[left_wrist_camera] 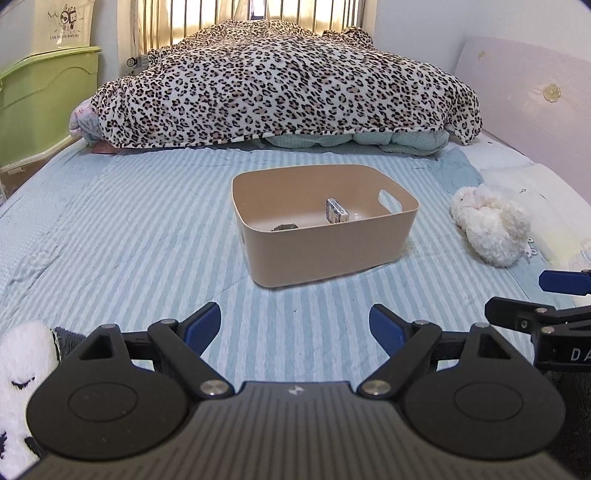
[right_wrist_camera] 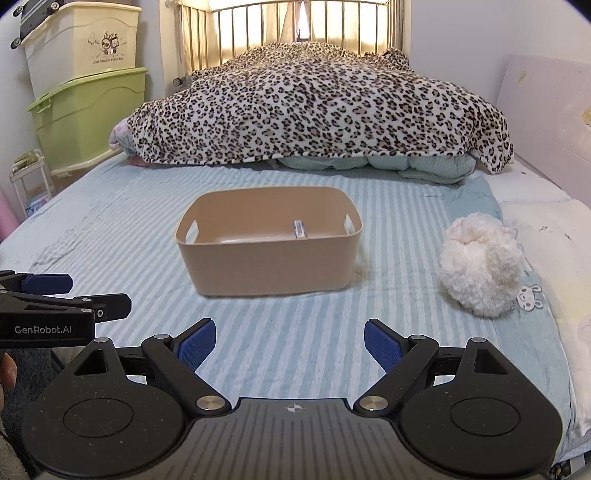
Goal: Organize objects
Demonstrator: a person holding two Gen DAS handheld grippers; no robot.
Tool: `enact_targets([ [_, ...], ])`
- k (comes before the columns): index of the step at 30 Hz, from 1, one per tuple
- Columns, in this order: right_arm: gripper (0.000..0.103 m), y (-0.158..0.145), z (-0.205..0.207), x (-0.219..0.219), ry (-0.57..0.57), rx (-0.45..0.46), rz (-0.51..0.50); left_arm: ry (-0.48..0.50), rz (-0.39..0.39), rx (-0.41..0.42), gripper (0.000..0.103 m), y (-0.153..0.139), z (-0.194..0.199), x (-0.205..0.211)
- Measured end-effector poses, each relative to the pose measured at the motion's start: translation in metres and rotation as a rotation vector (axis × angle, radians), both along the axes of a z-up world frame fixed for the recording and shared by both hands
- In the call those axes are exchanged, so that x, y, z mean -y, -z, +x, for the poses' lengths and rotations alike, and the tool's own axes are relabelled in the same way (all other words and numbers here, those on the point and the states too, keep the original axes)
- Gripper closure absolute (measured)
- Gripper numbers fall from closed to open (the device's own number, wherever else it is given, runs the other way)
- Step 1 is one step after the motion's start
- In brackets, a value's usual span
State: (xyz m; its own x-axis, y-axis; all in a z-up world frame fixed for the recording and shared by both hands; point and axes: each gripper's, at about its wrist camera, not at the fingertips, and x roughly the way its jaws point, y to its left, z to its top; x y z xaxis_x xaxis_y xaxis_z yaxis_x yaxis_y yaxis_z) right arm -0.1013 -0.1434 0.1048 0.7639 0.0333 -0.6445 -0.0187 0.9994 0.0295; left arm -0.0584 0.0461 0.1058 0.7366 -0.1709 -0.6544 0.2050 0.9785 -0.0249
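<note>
fluffy toy (right_wrist_camera: 480,264): on the bed (right_wrist_camera: 110,236), right of the bin (right_wrist_camera: 267,273), soft and light
hold: squeeze its middle
left gripper (left_wrist_camera: 295,326): wide apart, empty
right gripper (right_wrist_camera: 290,343): wide apart, empty

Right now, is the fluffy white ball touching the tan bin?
Apart. The right wrist view shows striped sheet between the bin and the ball; the left wrist view shows the same gap.

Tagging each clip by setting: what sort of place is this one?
Most likely a home bedroom. The work surface is a bed with a striped sheet, a leopard-print blanket lies heaped before a railed headboard, and stacked plastic storage bins stand alongside.
</note>
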Motion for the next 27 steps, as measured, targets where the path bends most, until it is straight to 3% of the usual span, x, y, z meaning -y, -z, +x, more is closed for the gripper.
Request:
enact_targets([
  [27, 0.014, -0.007, -0.022, -0.012, -0.019, -0.033, -0.007, 0.023, -0.012, -0.047, 0.015, 0.001, -0.012, -0.001],
])
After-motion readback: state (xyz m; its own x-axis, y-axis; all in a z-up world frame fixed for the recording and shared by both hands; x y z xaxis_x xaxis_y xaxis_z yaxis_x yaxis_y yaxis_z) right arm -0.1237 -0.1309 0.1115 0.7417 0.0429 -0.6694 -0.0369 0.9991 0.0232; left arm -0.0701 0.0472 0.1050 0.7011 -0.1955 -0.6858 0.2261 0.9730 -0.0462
